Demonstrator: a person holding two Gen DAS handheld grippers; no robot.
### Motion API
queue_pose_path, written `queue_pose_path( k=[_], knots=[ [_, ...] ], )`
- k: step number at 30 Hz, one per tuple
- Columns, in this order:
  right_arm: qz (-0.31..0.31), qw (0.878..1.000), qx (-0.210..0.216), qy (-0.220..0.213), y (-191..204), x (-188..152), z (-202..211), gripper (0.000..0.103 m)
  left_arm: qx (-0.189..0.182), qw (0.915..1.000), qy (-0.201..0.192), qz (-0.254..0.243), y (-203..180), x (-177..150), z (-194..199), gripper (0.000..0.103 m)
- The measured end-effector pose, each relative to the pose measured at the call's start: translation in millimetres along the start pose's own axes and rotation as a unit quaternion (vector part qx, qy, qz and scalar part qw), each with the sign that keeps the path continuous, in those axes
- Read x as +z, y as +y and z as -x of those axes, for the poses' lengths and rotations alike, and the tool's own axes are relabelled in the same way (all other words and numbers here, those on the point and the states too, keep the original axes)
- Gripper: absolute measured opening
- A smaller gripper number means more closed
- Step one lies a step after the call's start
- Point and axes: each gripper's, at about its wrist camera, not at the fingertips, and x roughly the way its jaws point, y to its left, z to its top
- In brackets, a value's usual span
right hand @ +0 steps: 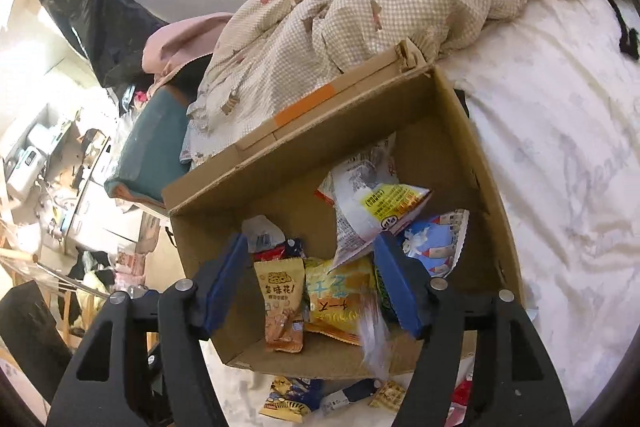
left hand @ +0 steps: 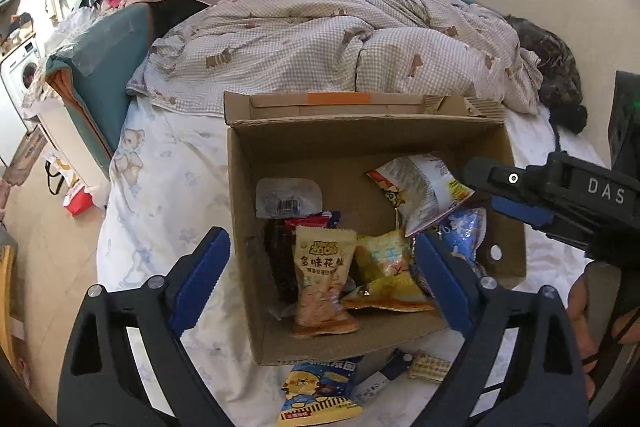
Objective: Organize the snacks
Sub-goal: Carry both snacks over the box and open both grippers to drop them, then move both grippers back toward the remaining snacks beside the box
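Snack box on the bed part-filled; both grippers spread and empty above it

The cardboard box (left hand: 360,147) is set on the bed sheet (left hand: 168,163) near its foot edge, flaps open, evidently so packets can be dropped in from above. Inside, a peanut packet (left hand: 324,283) and a yellow packet (left hand: 384,271) lie along the near wall, and a white-and-red packet (left hand: 420,191) is propped against the right wall. The left gripper (left hand: 320,283) is held spread over the near wall with nothing pinched. The right gripper (right hand: 312,283) is likewise spread, apparently after a release. Loose packets (left hand: 320,399) outside the near wall remain to be collected. Only the left wrist view shows the right gripper's body over the right wall; only the right wrist view shows a blurred wrapper (right hand: 374,339) by the near wall
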Motion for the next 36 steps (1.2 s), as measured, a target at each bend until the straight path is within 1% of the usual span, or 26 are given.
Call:
queue_pose_path(
  k=[8,11,15,22,26,32,35,36],
  knots=[
    [0.024,1.0,-0.004,0.012,10.1,-2.9,3.1,0.069,-0.002,0.9998,0.013,0.017,6.1,-2.1,-2.0,0.092],
    [0.03,0.999,-0.008,0.015,11.9,-4.4,3.8,0.069,-0.001,0.9998,0.013,0.015,6.6,-4.5,-1.6,0.092],
    [0.042,0.999,-0.025,0.011,10.7,-6.2,6.9,0.069,-0.004,0.9997,0.013,0.02,10.0,-9.2,1.1,0.092],
    [0.023,0.999,-0.026,0.004,3.1,-11.0,27.3,0.069,0.006,0.9995,0.011,0.028,15.5,-18.4,12.9,0.092],
    [0.013,0.999,-0.035,0.0,-2.0,-20.0,42.2,0.069,0.011,0.9989,0.008,0.044,19.9,-21.6,22.1,0.092],
    [0.015,0.998,-0.059,0.006,-12.4,-34.5,60.0,0.069,0.01,0.9988,0.011,0.046,18.3,-33.7,33.1,0.092],
    [-0.001,0.998,-0.063,0.014,-22.3,-43.9,65.0,0.069,0.01,0.999,0.015,0.04,15.2,-40.8,37.5,0.092],
    [-0.005,0.997,-0.07,0.021,-26.3,-47.0,65.1,0.069,0.01,0.999,0.016,0.04,14.4,-42.7,38.7,0.092]
  ],
)
